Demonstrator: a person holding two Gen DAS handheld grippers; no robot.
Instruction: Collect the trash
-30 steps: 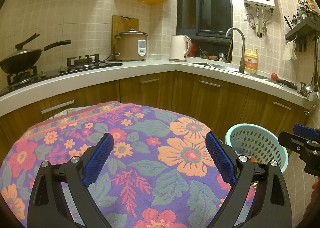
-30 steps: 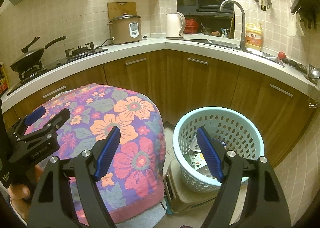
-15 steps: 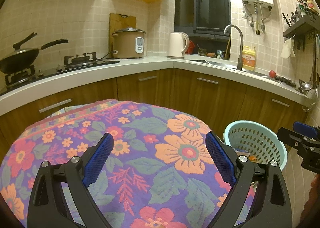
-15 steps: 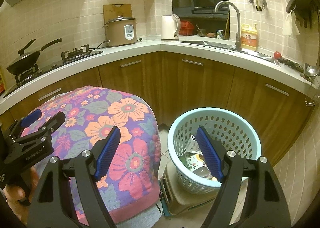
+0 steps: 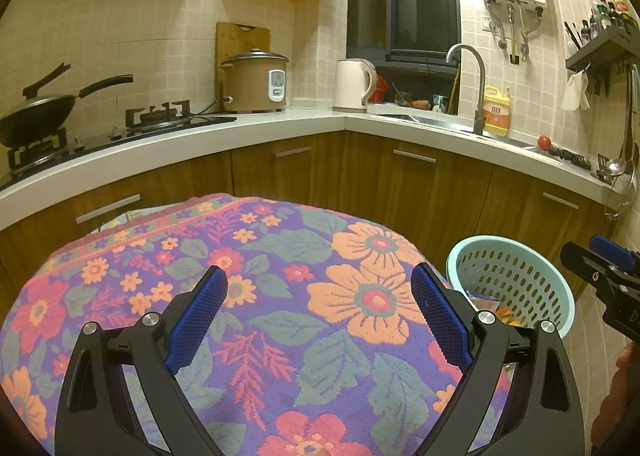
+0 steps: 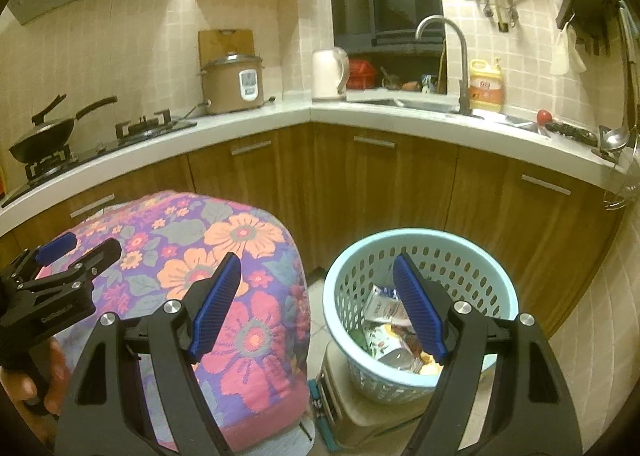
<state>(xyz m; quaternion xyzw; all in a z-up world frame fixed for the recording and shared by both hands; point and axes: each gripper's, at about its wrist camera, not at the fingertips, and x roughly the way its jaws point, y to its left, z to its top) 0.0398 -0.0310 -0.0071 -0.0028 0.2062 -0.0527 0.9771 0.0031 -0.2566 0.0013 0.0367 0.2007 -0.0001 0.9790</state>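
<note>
Hovering over the floral cloth (image 5: 320, 296), the left gripper (image 5: 319, 306) has its 2 blue-padded jaws spread wide with nothing between them, only the flowered fabric beneath. That cloth covers a rounded table just left of the pale blue basket (image 6: 496, 268). The right gripper (image 6: 317, 306) is also wide open and empty; its left pad hangs over the cloth's edge and its right pad over the basket's mouth. The basket is perforated, stands on a beige box (image 6: 348, 396) on the floor, and sits just in front of the brown cabinets (image 6: 400, 184). Inside the basket lies the trash (image 6: 384, 320): crumpled wrappers and packets heaped at the bottom. Left of the basket, low in the right wrist view, a hand (image 6: 44, 376) grips the left tool's handle.
</note>
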